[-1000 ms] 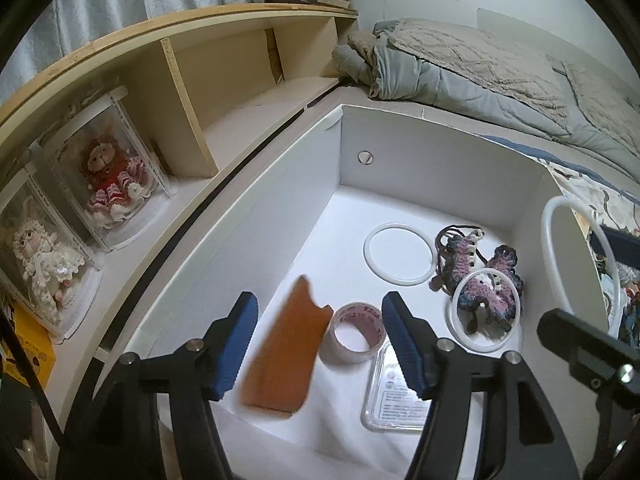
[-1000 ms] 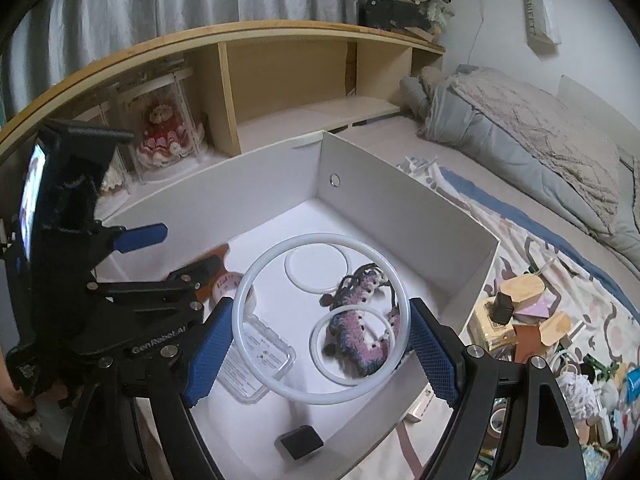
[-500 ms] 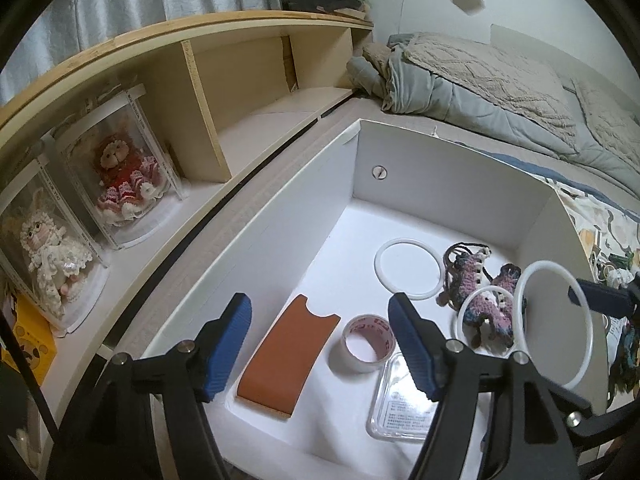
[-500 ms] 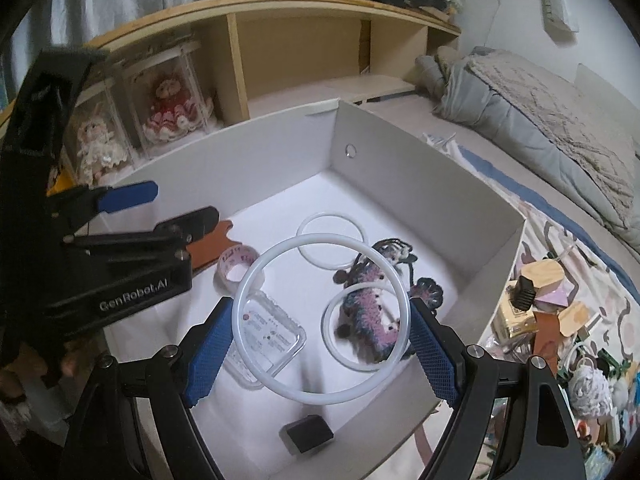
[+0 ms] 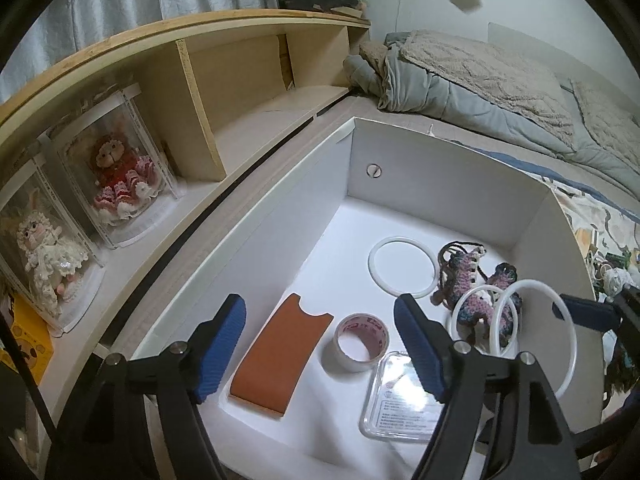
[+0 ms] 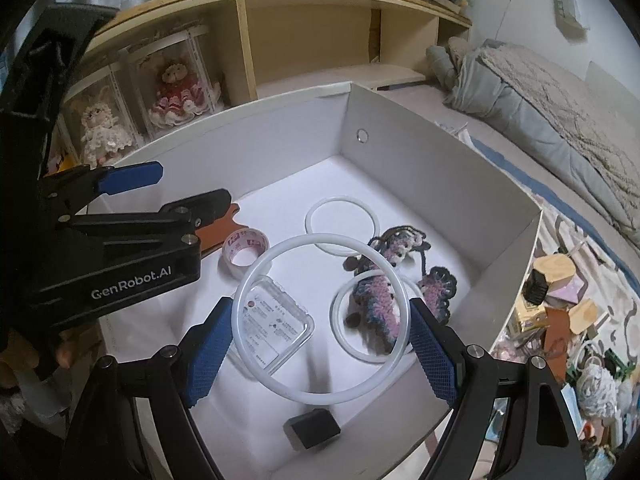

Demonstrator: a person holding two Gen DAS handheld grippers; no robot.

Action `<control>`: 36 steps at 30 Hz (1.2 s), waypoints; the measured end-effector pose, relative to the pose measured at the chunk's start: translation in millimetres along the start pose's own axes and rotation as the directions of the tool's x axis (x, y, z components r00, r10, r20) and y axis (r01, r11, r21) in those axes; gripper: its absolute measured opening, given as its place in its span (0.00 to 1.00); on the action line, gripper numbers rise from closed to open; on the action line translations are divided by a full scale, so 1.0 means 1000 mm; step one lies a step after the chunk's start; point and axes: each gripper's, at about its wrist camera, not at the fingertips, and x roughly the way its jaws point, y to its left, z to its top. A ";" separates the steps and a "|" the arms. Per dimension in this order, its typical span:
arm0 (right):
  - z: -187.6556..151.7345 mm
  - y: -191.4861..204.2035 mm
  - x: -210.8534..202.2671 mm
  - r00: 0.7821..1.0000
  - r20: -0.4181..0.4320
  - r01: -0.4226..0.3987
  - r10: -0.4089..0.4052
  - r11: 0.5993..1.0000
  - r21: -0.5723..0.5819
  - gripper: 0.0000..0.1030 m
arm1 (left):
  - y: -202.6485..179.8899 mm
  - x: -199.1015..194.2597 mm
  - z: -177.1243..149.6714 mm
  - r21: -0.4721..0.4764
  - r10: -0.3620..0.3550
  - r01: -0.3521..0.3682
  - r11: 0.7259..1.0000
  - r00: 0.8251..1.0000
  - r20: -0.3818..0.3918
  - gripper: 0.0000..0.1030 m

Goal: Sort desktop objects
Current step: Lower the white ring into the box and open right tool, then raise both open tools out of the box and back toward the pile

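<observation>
A white box (image 5: 452, 168) (image 6: 432, 152) holds a brown leather case (image 5: 280, 356), a tape roll (image 5: 362, 342) (image 6: 245, 249), a clear plastic case (image 5: 400, 396) (image 6: 272, 326), two white rings (image 5: 402, 266) (image 6: 342, 226) and a pink crocheted piece (image 5: 468, 280) (image 6: 380, 296). My right gripper (image 6: 320, 348) is shut on a large white ring (image 6: 260, 360) and holds it above the box; that ring also shows in the left wrist view (image 5: 570, 332). My left gripper (image 5: 320, 348) is open and empty over the box's near left end.
A wooden shelf (image 5: 240, 80) with two boxed dolls (image 5: 120, 176) runs along the left of the box. A bed with a grey blanket (image 5: 500, 80) lies behind. Many loose small objects (image 6: 560, 312) lie on the patterned cloth to the right of the box.
My left gripper has drawn back and up from the box. My right gripper has carried the large ring further over the box, above the clear case and the crocheted piece.
</observation>
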 end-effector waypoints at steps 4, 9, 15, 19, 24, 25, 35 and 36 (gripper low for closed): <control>-0.001 -0.003 0.000 1.000 0.003 0.001 -0.001 1.000 0.015 0.93 | -0.004 -0.003 0.000 0.012 -0.003 0.003 1.000 1.000 0.009 0.75; -0.003 -0.007 -0.002 1.000 0.012 0.009 -0.009 0.999 0.037 1.00 | -0.007 -0.007 0.003 0.016 -0.005 0.004 1.000 1.000 0.022 0.75; -0.002 -0.014 -0.010 0.999 0.036 0.007 -0.009 0.997 0.071 1.00 | -0.009 -0.013 0.005 0.020 -0.002 0.001 1.000 0.999 0.035 0.76; -0.003 -0.015 -0.013 0.999 0.045 0.006 -0.009 0.997 0.074 1.00 | -0.008 -0.017 0.006 0.010 0.000 0.000 1.000 0.999 0.044 0.76; -0.001 -0.014 -0.020 0.998 0.067 0.000 -0.005 0.997 0.073 1.00 | -0.010 -0.025 0.009 0.002 0.000 0.000 1.000 0.998 0.061 0.76; -0.001 -0.014 -0.022 0.997 0.074 0.000 -0.005 0.997 0.074 1.00 | -0.010 -0.027 0.010 0.000 -0.002 0.002 1.000 0.998 0.065 0.76; -0.005 -0.019 -0.040 0.992 0.124 0.018 -0.029 0.995 0.093 1.00 | -0.018 -0.039 0.014 -0.003 -0.007 0.007 1.000 0.996 0.090 0.76; -0.005 -0.021 -0.041 0.991 0.125 0.022 -0.035 0.995 0.098 1.00 | -0.019 -0.041 0.015 -0.005 -0.009 0.009 1.000 0.996 0.094 0.76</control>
